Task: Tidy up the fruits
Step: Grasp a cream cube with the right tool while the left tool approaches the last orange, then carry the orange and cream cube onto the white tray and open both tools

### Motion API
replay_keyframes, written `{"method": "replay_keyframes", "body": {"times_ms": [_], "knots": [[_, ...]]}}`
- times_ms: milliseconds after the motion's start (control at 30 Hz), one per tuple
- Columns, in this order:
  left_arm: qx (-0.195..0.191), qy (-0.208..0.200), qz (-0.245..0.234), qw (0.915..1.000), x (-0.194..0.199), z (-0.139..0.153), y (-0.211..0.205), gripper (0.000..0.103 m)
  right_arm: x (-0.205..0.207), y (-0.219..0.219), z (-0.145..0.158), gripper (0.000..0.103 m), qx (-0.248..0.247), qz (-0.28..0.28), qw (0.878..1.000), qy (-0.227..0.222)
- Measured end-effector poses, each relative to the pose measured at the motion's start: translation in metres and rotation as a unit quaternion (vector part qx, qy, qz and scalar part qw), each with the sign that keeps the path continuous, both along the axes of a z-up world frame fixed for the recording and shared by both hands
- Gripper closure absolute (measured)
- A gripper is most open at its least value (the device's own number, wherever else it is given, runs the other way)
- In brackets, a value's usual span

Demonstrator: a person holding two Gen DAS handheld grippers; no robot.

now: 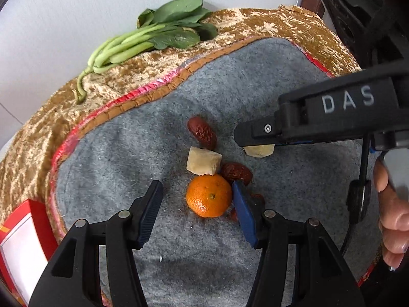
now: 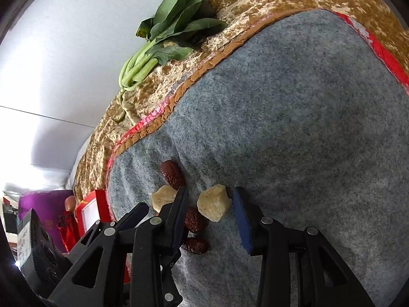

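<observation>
Tangerine [image 1: 208, 195] sitting on grey felt surface [image 1: 255, 81], between left tool [image 1: 196, 209] pads, jaws gaping, not gripping. Right tool [image 2: 208, 207] half open around pale chunk [image 2: 213, 206], no squeeze yet. Dried dates [image 2: 173, 177] scattered close by.

- A red date [image 1: 257, 198] at the orange's [image 1: 208, 195] side is mostly hidden behind the left tongs' blue pad [image 1: 244, 215].
- The right tongs [image 1: 251, 144] cover most of one pale chunk [image 1: 259, 151].
- A red box [image 1: 23, 243] at the desk's corner is cut off by the picture's edge.
- The person's hand [image 1: 393, 220] shows only in part.
</observation>
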State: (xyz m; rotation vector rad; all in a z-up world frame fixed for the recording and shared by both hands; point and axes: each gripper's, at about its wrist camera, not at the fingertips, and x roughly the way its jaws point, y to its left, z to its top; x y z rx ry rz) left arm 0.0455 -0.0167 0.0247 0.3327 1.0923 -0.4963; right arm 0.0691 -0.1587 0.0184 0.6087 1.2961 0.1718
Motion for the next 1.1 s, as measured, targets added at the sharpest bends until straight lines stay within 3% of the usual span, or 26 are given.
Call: {"method": "replay_keyframes", "body": {"times_ms": [233,333,400,667,900,1100], "knots": [[0.001,-0.001,-0.003,1.0000,0.004,-0.005,-0.005,0.048,0.002,0.018,-0.002,0.070,-0.045,0.018,0.999,-0.004],[-0.002,-0.002,-0.001,1.0000,0.004,-0.004,-0.007,0.058,0.002,0.023,-0.002,0.075,-0.061,0.026,0.998,-0.009],[-0.006,-0.002,-0.004,1.0000,0.003,-0.002,-0.008,0.070,0.002,0.025,-0.002,0.074,-0.062,0.027,0.998,-0.013],[-0.014,-0.010,0.002,0.9998,-0.014,0.013,0.002,0.070,-0.008,0.021,0.009,0.075,-0.036,0.019,0.999,-0.030],[-0.021,-0.045,0.062,0.9968,-0.038,0.043,0.050,0.070,-0.018,0.043,0.034,0.075,0.008,0.051,0.995,-0.080],[0.004,-0.080,0.153,0.9850,-0.065,0.058,0.116,0.070,-0.033,0.098,0.048,0.075,0.039,0.131,0.983,-0.125]]}}
